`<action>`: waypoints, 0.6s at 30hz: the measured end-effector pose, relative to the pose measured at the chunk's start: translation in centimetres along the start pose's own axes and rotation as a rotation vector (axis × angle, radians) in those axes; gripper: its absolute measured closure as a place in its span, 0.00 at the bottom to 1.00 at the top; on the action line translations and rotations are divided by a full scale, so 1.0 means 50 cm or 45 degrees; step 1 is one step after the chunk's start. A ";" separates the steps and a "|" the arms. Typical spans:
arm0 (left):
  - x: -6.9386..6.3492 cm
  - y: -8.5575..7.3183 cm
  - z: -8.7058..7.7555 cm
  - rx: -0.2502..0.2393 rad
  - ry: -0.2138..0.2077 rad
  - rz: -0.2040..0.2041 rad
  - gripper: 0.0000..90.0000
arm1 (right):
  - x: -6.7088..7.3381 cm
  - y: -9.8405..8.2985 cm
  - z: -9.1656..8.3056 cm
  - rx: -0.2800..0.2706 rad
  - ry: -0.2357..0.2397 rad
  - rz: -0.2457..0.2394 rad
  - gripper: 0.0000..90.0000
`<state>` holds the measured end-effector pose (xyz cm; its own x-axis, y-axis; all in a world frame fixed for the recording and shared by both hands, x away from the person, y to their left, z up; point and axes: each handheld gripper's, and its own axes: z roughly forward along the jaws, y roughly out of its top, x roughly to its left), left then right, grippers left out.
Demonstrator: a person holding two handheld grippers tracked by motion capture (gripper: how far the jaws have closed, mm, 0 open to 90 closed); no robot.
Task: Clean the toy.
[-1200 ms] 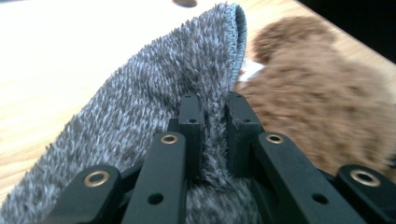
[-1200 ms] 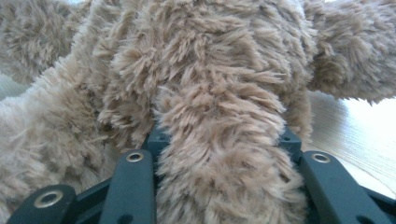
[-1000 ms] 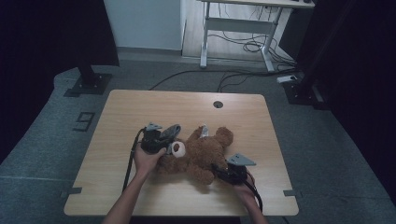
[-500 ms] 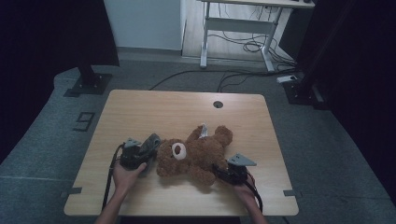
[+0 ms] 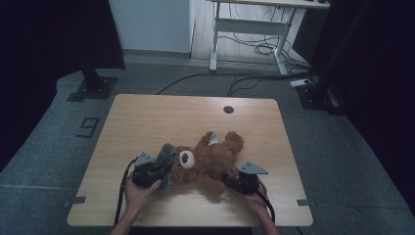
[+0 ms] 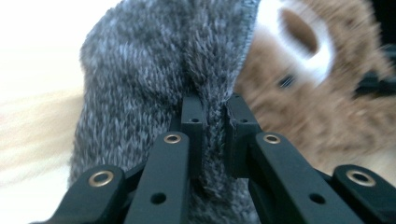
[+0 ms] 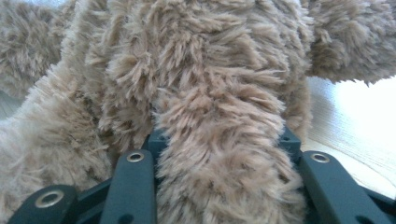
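Gripping hard on both sides, that was how the person had it at this moment: the left gripper (image 5: 155, 169) was clenched on a fold of the grey knitted hat (image 5: 165, 157), and in the left gripper view its jaws were pinched nearly together with the knit bunched between them (image 6: 211, 126). The hat hung just beside the head of the brown teddy bear (image 5: 210, 161), touching it on the side toward the left edge of the table (image 5: 147, 117), not yet over the crown. Over on the other side, the right gripper (image 5: 235, 180) was grasping one plush limb of the bear, fur swelling between its jaws in the right gripper view (image 7: 219, 154), and pinning the toy steady. The bear lay sprawled on its back in the near half of the table, white muzzle (image 5: 186, 158) facing up, a small white tag (image 5: 212, 136) at its far side. By my reading, the step in hand was the hat and the head, most likely dressing the bear, with the anchoring hand doing its part well. What came next would call for opening the hat's rim toward the head and drawing it across, while the right gripper kept its hold so the soft body did not slide toward the near edge.
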<state>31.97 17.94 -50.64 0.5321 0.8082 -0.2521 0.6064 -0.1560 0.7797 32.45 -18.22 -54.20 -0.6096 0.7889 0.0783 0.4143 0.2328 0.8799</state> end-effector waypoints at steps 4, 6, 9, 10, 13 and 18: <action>0.040 -0.039 0.021 0.108 0.010 -0.075 0.89 | -0.002 0.000 0.000 0.001 0.002 0.008 0.62; 0.055 -0.053 0.033 0.103 -0.026 -0.128 0.89 | -0.002 0.000 0.000 0.000 0.003 0.009 0.62; 0.058 -0.050 0.039 0.093 -0.034 -0.132 0.89 | -0.002 -0.001 0.000 -0.002 0.004 0.012 0.62; 0.058 -0.046 0.042 0.095 -0.030 -0.127 0.89 | -0.003 -0.001 0.001 -0.002 0.005 0.014 0.62; 0.059 -0.033 0.054 0.100 -0.020 -0.111 0.88 | -0.002 -0.001 0.002 -0.005 0.004 0.014 0.62; 0.066 -0.027 0.050 0.086 -0.009 -0.113 0.88 | -0.003 -0.002 0.001 -0.003 0.009 0.011 0.62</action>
<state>34.37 19.42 -53.97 0.4783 0.8167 -0.3229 0.6897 -0.1216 0.7138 32.57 -18.32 -54.31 -0.6109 0.7867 0.0894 0.4182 0.2248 0.8801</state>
